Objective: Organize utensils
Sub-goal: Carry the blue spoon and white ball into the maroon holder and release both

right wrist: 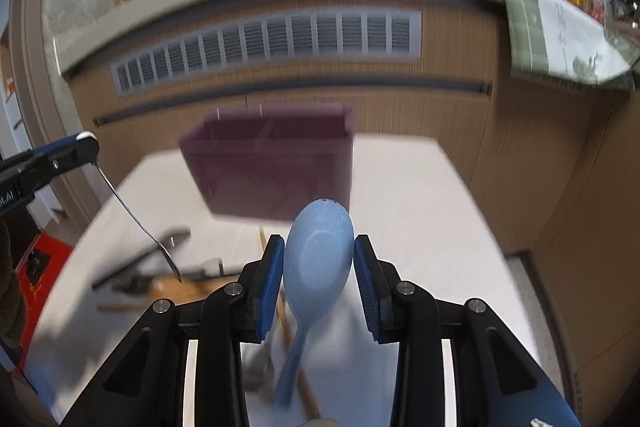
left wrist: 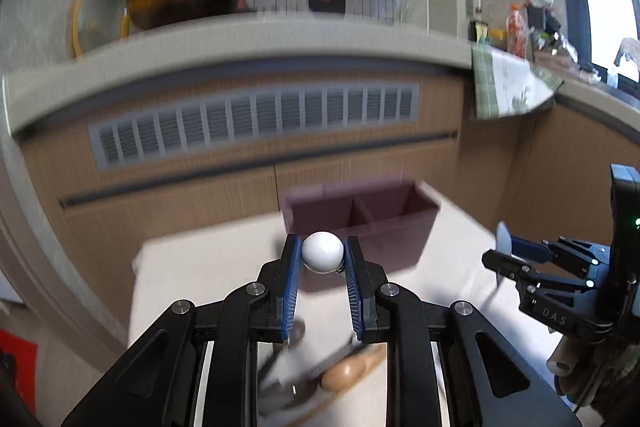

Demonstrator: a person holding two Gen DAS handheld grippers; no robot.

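My left gripper [left wrist: 323,239] is shut on the white round end of a thin metal utensil [left wrist: 322,255]. In the right wrist view that utensil [right wrist: 128,211] hangs down from the left gripper [right wrist: 86,143] above the table. My right gripper [right wrist: 319,239] is shut on the bowl of a light-blue spoon [right wrist: 318,267], whose handle hangs down. From the left wrist view the right gripper [left wrist: 500,253] appears at the right with the blue spoon [left wrist: 502,237] edge-on. A purple two-compartment holder [left wrist: 360,223] [right wrist: 272,163] stands ahead on the white table [right wrist: 408,211].
Loose utensils lie on the table below the grippers, among them a wooden spoon [left wrist: 348,371] and dark metal pieces [right wrist: 160,267]. Behind the table runs a wooden cabinet with a vent grille [left wrist: 256,123] under a counter. A green cloth [right wrist: 556,31] hangs over the counter edge at the right.
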